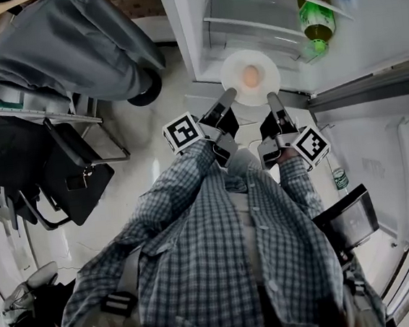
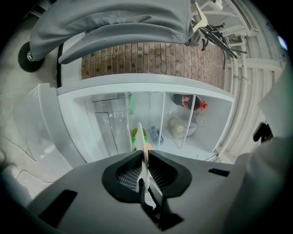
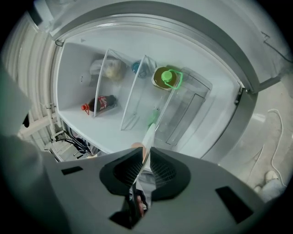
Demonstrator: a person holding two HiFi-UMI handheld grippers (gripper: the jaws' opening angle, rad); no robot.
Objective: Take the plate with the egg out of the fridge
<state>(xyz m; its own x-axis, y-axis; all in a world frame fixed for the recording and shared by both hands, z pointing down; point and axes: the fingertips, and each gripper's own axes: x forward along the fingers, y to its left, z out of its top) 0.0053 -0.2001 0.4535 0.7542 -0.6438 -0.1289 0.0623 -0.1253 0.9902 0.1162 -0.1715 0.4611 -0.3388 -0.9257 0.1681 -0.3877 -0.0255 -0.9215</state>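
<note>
Head view: left tool (image 1: 229, 95) and right tool (image 1: 272, 100) pinch the white plate (image 1: 233, 67); its egg (image 1: 250, 76) seems tan.

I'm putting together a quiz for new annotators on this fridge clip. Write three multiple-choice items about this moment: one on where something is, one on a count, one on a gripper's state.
1. Where is the plate?
A. on a fridge shelf
B. held in front of the open fridge by both grippers
C. on the floor

2. How many eggs lie on the plate?
A. one
B. two
C. three

3. What state is the left gripper in?
A. open and empty
B. shut on the plate's rim
C. shut on the egg

Answers:
1 B: the head view shows the left gripper and the right gripper at opposite sides of the plate, outside the shelves.
2 A: a single egg sits at the plate's middle.
3 B: the left gripper view shows the white rim pinched between its fingers.
</note>
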